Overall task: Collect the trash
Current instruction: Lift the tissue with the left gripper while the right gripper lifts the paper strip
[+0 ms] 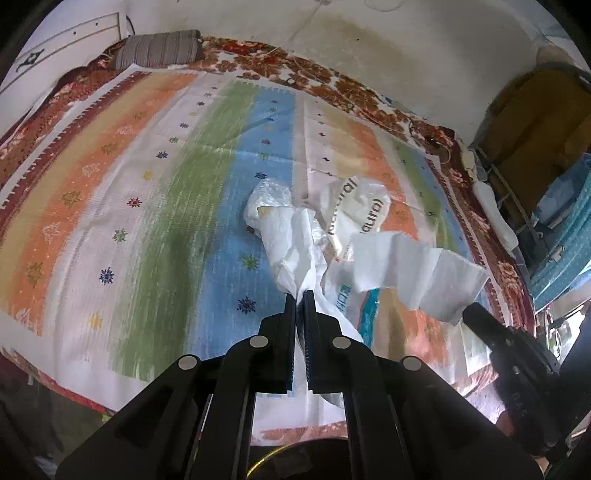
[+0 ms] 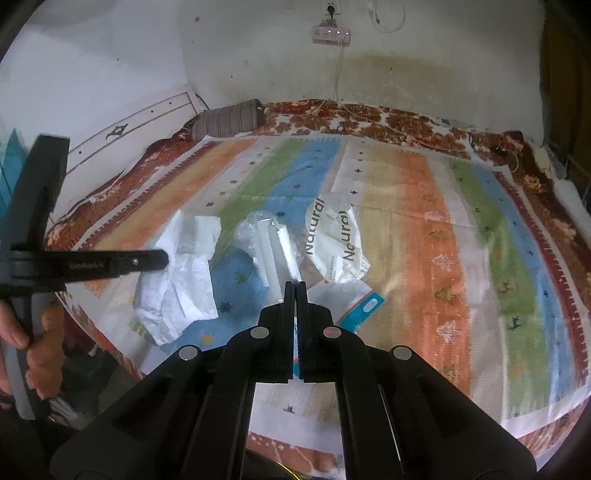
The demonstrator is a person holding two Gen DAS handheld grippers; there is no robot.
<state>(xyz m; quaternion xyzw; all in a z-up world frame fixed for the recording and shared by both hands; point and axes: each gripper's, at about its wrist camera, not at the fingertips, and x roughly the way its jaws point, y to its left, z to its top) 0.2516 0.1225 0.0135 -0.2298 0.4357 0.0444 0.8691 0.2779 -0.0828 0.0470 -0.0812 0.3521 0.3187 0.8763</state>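
Observation:
My left gripper (image 1: pixel 300 293) is shut on a crumpled white tissue (image 1: pixel 295 243) and holds it above the striped bed cover; it shows from the side in the right wrist view (image 2: pixel 164 258), with the tissue (image 2: pixel 177 280) hanging from it. My right gripper (image 2: pixel 295 284) is shut on a folded white tissue (image 2: pixel 273 254); in the left wrist view (image 1: pixel 467 312) that tissue (image 1: pixel 417 273) spreads out from it. On the bed lie a clear plastic wrapper (image 2: pixel 251 230), a white "Natural" package (image 2: pixel 336 240) and a flat packet with a blue edge (image 2: pixel 351 299).
The striped cover (image 2: pixel 424 240) lies on a floral blanket (image 2: pixel 388 118). A striped pillow (image 2: pixel 229 118) sits at the far left by the headboard. A power strip (image 2: pixel 330 35) hangs on the wall. Cluttered shelves (image 1: pixel 535 147) stand to the right of the bed.

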